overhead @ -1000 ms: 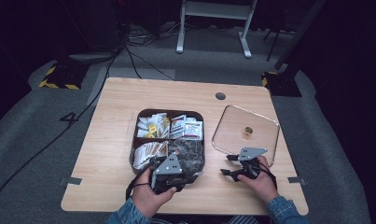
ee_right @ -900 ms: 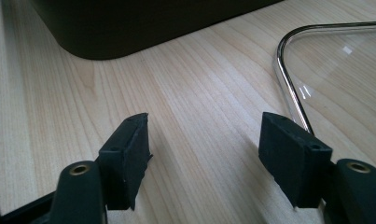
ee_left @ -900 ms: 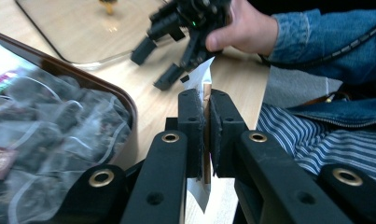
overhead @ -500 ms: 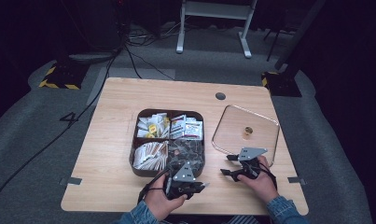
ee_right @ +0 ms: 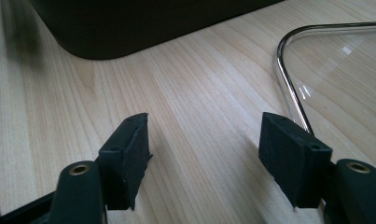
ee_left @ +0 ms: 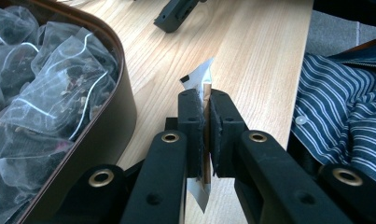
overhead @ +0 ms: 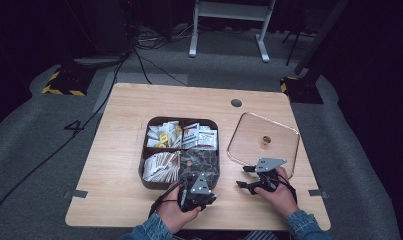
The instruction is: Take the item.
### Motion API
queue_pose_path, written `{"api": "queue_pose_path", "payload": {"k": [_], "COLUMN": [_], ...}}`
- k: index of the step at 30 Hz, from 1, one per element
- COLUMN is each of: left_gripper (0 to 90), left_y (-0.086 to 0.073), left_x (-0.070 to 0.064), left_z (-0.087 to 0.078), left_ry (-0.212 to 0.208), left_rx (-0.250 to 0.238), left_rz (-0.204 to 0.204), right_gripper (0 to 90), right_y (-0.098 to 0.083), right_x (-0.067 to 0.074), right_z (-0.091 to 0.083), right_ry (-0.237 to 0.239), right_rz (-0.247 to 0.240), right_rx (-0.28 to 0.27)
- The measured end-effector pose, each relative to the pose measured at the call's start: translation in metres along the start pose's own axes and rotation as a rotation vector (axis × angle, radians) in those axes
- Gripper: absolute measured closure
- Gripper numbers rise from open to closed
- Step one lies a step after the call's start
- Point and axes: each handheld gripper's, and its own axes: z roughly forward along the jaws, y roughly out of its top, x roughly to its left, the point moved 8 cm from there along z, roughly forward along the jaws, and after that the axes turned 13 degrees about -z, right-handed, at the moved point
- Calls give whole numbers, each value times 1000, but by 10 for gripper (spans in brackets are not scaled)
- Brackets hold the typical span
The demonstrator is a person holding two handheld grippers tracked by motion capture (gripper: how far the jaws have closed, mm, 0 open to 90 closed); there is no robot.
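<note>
A dark brown box (overhead: 141, 170) with several compartments of packets sits mid-table. My left gripper (overhead: 214, 195) hovers just in front of its near right corner and points to the right. In the left gripper view it (ee_left: 204, 105) is shut on a thin white and brown packet (ee_left: 199, 81), held on edge over the bare wood. Clear tea bags (ee_left: 50, 88) fill the compartment beside it. My right gripper (overhead: 244, 177) rests open on the table near the corner of the glass lid (overhead: 249, 140). Nothing lies between its jaws (ee_right: 206, 140).
The glass lid (ee_right: 344, 60) has a metal rim and a small brass knob (overhead: 265, 141), and lies flat to the right of the box (ee_right: 129, 23). A round grommet (overhead: 236, 103) sits near the far table edge. The person's striped shirt (ee_left: 344, 116) is close to the front edge.
My left gripper has drawn back from the box's near edge and moved right, toward the front of the table, with the packet. The right gripper has stayed put.
</note>
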Motion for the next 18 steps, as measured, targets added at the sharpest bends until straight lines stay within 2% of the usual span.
{"api": "queue_pose_path", "payload": {"k": [5, 10, 13, 15, 17, 18], "left_gripper": [846, 845, 829, 760, 655, 599], "left_y": [-3, -3, -4, -4, -3, -3], "left_x": [2, 3, 3, 0, -2, -2], "left_z": [4, 4, 6, 7, 7, 7], "left_ry": [50, 54, 42, 18, -19, -18], "left_rx": [25, 26, 32, 20, 3, -7], "left_rz": [32, 34, 19, -5, -22, -28], "right_gripper": [341, 341, 341, 340, 341, 341], "right_y": [0, 0, 0, 0, 0, 0], "right_x": [0, 0, 0, 0, 0, 0], "right_z": [0, 0, 0, 0, 0, 0], "right_ry": [-1, -1, -1, -1, 0, 0], "right_rz": [3, 1, 1, 2, 0, 0], "right_rx": [-1, -2, -2, -1, 0, 0]}}
